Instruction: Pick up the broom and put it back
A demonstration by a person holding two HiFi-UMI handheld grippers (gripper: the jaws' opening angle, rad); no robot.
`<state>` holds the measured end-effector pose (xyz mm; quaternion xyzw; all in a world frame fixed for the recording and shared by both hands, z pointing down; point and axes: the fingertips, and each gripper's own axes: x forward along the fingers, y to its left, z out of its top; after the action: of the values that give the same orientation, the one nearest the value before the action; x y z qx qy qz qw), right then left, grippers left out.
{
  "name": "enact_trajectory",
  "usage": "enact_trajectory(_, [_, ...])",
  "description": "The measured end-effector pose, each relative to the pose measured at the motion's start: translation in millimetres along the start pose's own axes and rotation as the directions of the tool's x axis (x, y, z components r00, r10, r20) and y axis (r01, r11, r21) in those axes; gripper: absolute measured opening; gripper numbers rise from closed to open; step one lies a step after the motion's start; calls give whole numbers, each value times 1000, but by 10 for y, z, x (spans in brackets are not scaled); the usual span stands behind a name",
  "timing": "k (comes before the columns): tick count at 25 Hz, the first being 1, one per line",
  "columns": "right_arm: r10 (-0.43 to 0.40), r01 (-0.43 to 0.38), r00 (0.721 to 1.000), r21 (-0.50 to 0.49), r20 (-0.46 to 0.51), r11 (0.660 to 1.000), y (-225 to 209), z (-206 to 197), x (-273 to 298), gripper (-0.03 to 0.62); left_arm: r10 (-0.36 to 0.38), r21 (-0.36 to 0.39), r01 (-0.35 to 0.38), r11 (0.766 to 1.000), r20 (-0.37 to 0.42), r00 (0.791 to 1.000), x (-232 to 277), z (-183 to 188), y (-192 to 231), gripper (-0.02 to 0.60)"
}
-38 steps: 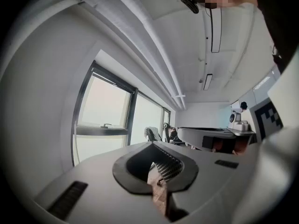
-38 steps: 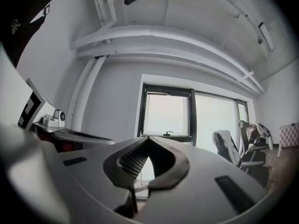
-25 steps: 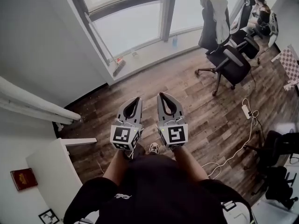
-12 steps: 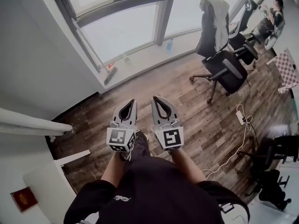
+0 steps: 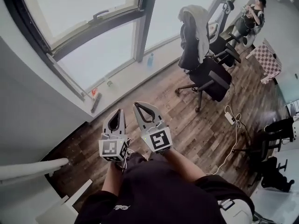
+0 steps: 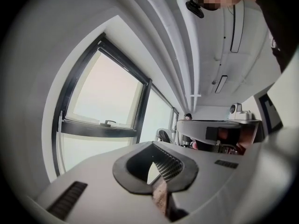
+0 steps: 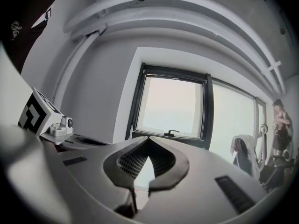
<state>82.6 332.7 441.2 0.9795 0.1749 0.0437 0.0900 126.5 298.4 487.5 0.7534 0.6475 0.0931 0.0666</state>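
Left gripper (image 5: 118, 112) and right gripper (image 5: 136, 104) each have their jaws pressed together on nothing. They are held side by side, pointing toward the window (image 5: 84, 22). The broom (image 5: 96, 102) lies at the window's foot, below its left pane, apart from both grippers. Nothing looks done yet: reaching, lifting and putting back all remain. Count: two grippers, one broom, two chairs (image 5: 205, 73) near the window's right end.
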Motion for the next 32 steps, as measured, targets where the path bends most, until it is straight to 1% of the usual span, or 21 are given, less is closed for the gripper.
enact_trajectory(3, [40, -40, 999, 24, -7, 999, 47, -37, 252, 21, 26, -1, -26, 1000, -5, 1000, 42, 43, 158, 0])
enact_trajectory(5, [86, -86, 996, 4, -18, 996, 118, -100, 472, 21, 52, -1, -52, 999, -5, 999, 61, 49, 323, 0])
enact_trajectory(7, [129, -129, 991, 4, -26, 992, 236, -164, 706, 21, 90, -11, -90, 996, -14, 996, 71, 18, 557, 0])
enact_trajectory(10, [183, -182, 983, 38, -26, 983, 414, -214, 1017, 21, 156, -24, -157, 987, -35, 987, 31, -39, 886, 0])
enact_trajectory(13, [243, -240, 969, 73, -38, 968, 518, -392, 1289, 21, 223, -36, -225, 974, -55, 973, 54, -129, 1152, 0])
enact_trajectory(16, [306, -303, 951, 56, -53, 951, 590, -580, 1662, 21, 293, -54, -297, 953, -71, 953, 126, -230, 1484, 0])
enact_trajectory(18, [353, -349, 934, 70, -54, 935, 636, -663, 1989, 21, 341, -47, -345, 937, -79, 937, 214, -248, 1737, 0])
enact_trajectory(20, [400, -396, 916, 85, -36, 914, 643, -695, 2369, 21, 388, -35, -393, 919, -91, 917, 364, -243, 1999, 0])
enact_trajectory(22, [443, -442, 896, 49, -24, 896, 627, -714, 2739, 21, 424, -43, -430, 902, -108, 899, 543, -256, 2230, 0])
enact_trajectory(23, [462, -462, 886, 24, -34, 887, 633, -776, 2899, 21, 440, -53, -448, 892, -120, 890, 614, -286, 2338, 0])
enact_trajectory(25, [490, -491, 869, 12, -65, 871, 649, -983, 3228, 21, 475, -88, -489, 868, -143, 868, 757, -360, 2592, 0])
enact_trajectory(27, [510, -510, 856, 32, -83, 860, 642, -1183, 3609, 21, 507, -138, -525, 840, -147, 849, 951, -407, 2889, 0])
enact_trajectory(28, [525, -522, 847, 50, -88, 851, 667, -1287, 3786, 21, 521, -151, -540, 828, -149, 841, 1040, -427, 3021, 0])
enact_trajectory(30, [564, -561, 819, 59, -103, 826, 782, -1522, 4082, 21, 546, -141, -567, 812, -164, 822, 1160, -487, 3203, 0])
enact_trajectory(32, [603, -604, 786, 35, -137, 796, 923, -1802, 4309, 24, 569, -119, -593, 796, -188, 801, 1216, -573, 3264, 0])
